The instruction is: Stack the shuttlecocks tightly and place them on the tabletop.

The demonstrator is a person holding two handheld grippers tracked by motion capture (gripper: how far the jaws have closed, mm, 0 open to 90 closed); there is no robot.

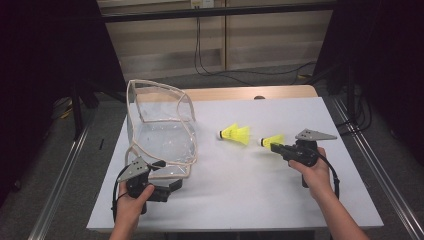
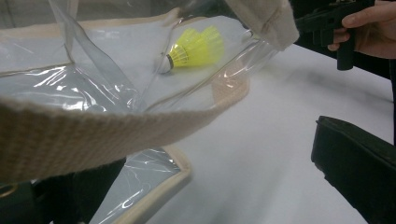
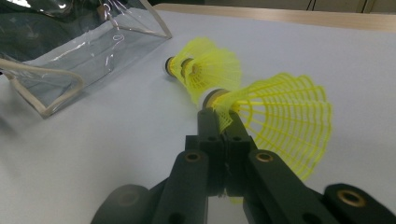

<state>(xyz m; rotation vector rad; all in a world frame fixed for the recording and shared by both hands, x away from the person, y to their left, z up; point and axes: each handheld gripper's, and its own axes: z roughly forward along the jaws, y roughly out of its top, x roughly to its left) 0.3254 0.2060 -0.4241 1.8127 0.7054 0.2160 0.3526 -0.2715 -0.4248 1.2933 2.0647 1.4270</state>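
No text, label, brand, number or sign is showing legibly anywhere; the clear plastic bag with beige fabric trim (image 1: 160,125), the yellow mesh-skirted shuttlecocks (image 1: 235,134) and the white table top (image 1: 260,190) are all bearing no readable marking.

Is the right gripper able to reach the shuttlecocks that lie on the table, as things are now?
Probably not yet. The right gripper is shut on a shuttlecock, so its jaws are occupied. The lying shuttlecocks are close, with bare table between and nothing blocking.
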